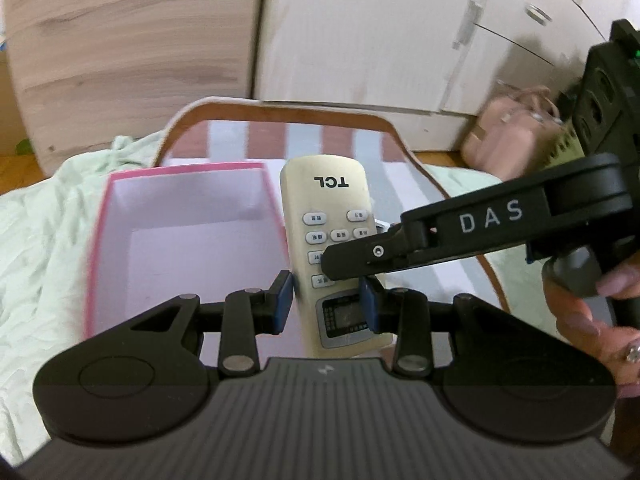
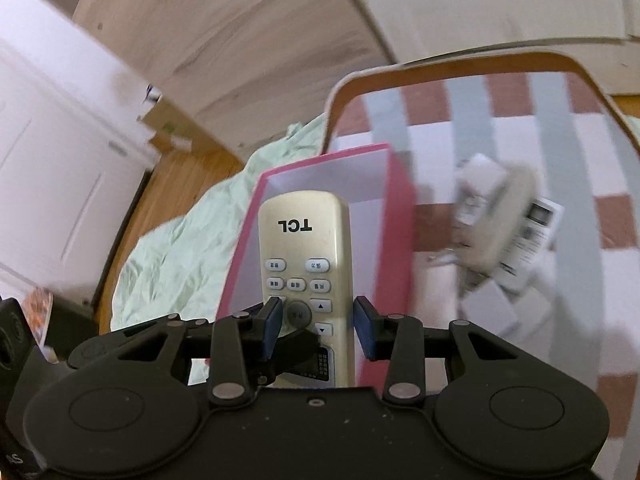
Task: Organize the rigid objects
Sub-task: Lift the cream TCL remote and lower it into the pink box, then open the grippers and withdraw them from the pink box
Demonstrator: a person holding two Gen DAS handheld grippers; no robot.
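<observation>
Both claws are clamped on one cream TCL remote (image 1: 328, 236): our left claw (image 1: 327, 300) pinches its display end between the blue pads, and our right claw (image 2: 316, 324) grips it across the button section, coming in from the right in the left wrist view. We hold the remote in the air, lengthwise, beside and partly over the pink box (image 1: 120, 208), which stands on the striped table (image 1: 404, 184) toward its left edge. We see nothing in the box in either view, so sorting seems barely begun. A blurred heap of other remotes (image 2: 504, 224) lies near the middle of the table, well apart from the box. As we judge it, this remote goes in next, then the heap.
</observation>
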